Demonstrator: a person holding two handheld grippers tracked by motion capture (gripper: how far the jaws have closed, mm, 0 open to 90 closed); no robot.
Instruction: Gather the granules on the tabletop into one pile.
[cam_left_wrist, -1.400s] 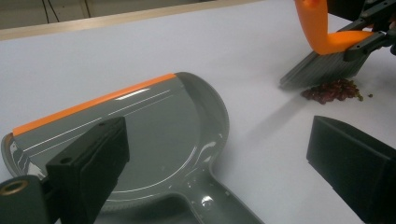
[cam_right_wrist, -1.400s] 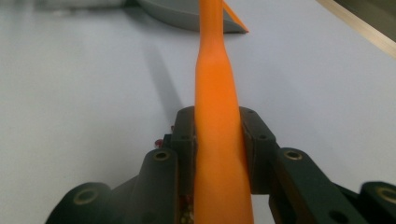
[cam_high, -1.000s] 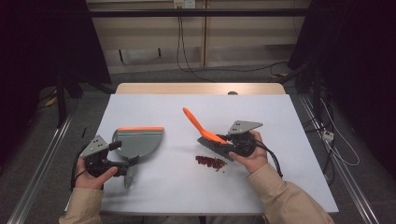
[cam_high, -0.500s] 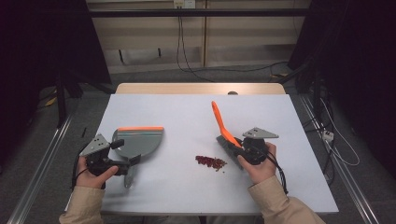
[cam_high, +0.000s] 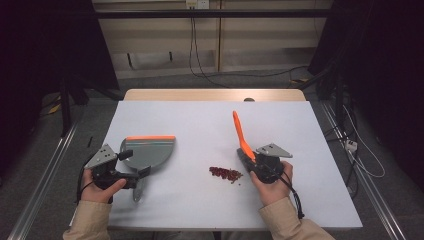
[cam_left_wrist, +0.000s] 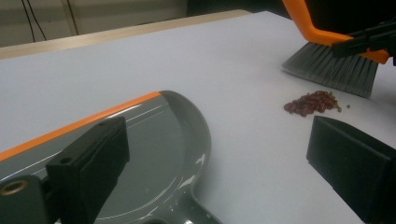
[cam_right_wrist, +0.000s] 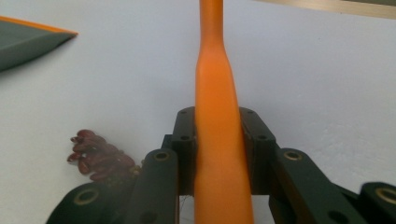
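Right gripper jaws clamped on the orange brush handle, bristles down on the table just right of the red bean pile. Left gripper at the grey dustpan handle; jaws stand wide in its own view, grip not discernible. Dustpan well left of beans.

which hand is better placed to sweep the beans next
Right. The right gripper is shut on the orange brush, its bristles beside the red beans. The left gripper is at the dustpan, farther off.
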